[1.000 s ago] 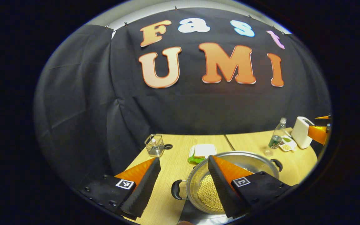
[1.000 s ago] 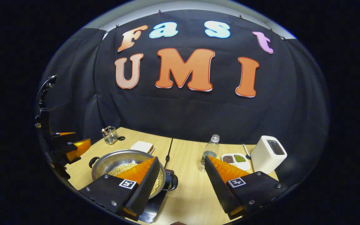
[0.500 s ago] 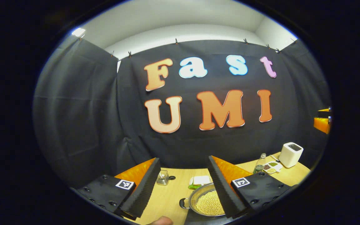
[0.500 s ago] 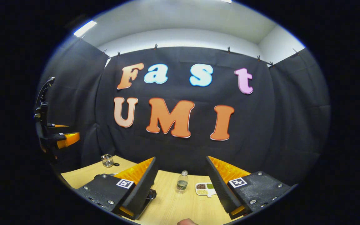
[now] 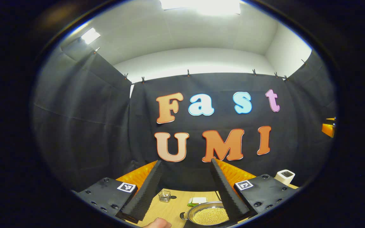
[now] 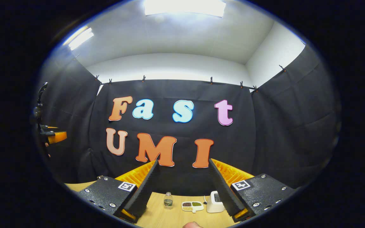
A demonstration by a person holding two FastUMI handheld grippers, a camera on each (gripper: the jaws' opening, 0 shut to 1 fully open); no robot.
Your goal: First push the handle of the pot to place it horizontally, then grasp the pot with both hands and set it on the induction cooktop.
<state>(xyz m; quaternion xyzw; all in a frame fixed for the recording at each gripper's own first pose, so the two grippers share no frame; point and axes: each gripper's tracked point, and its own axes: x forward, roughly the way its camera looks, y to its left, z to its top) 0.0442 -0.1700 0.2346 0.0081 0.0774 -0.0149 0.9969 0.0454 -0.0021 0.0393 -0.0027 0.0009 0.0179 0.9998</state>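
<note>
silver pot (image 5: 201, 207) of pale yellow beans (image 5: 210, 216), light wood-grain table (image 5: 169, 209), white box (image 6: 214, 202), clear bottle (image 6: 168, 200)

Glaring ceiling light (image 5: 200, 5), fisheye-warped edges

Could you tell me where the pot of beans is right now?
In the left gripper view, the round metal pot of yellow beans sits low on the wooden table, right of the small glass jar.

Left gripper (image 5: 185, 186) jaws apart, high above bean-filled pot (image 5: 206, 216)
</note>
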